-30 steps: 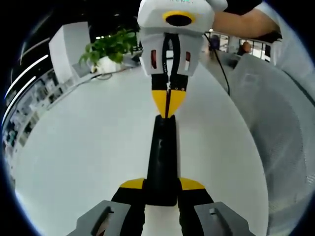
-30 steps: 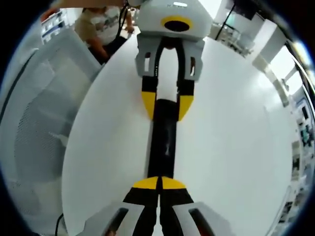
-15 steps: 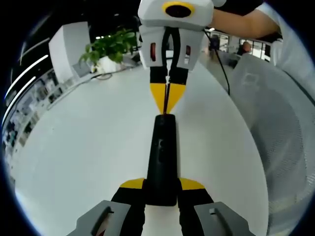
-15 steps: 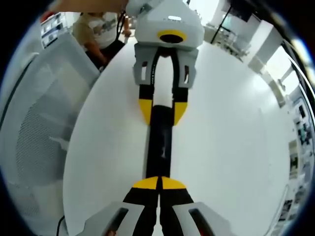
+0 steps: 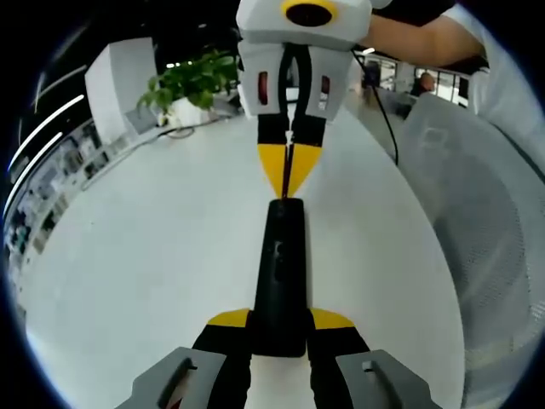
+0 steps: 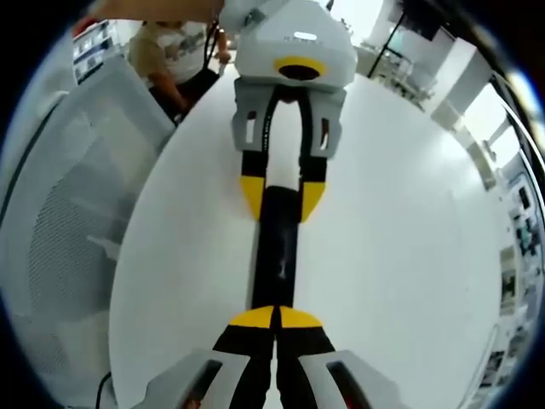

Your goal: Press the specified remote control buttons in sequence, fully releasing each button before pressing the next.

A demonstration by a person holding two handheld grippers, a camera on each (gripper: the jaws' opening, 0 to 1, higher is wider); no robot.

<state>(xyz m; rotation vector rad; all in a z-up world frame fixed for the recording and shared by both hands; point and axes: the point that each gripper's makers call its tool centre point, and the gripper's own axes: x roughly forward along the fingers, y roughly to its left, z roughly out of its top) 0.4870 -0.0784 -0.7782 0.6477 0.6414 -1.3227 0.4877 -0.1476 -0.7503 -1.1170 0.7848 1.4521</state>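
The remote control (image 5: pixel 279 277) is a long black bar lying down the middle of the left gripper view, on the white table (image 5: pixel 145 256). Its near end sits between the yellow-tipped jaws of the left gripper (image 5: pixel 279 328), which clamp it from both sides at the bottom centre. In the right gripper view the same remote control (image 6: pixel 278 247) runs up the centre of the frame, and the left gripper (image 6: pixel 282 198) comes in from the top, its jaws apart by the remote's width and pressed against its far end.

The right gripper (image 5: pixel 289 177) hangs from the upper centre of the left gripper view with its jaws pressed together, holding nothing; its yellow point sits right at the far tip of the remote. Compared with half a second ago that point is a touch lower in the frame and nearer the remote's end; a second ago it overlapped the top of the remote. In its own view the right gripper (image 6: pixel 274 319) shows its closed tips at the bottom centre, over the remote's near end.

A potted plant (image 5: pixel 192 81) stands at the upper left, a mesh chair back (image 5: pixel 485 213) at the right.
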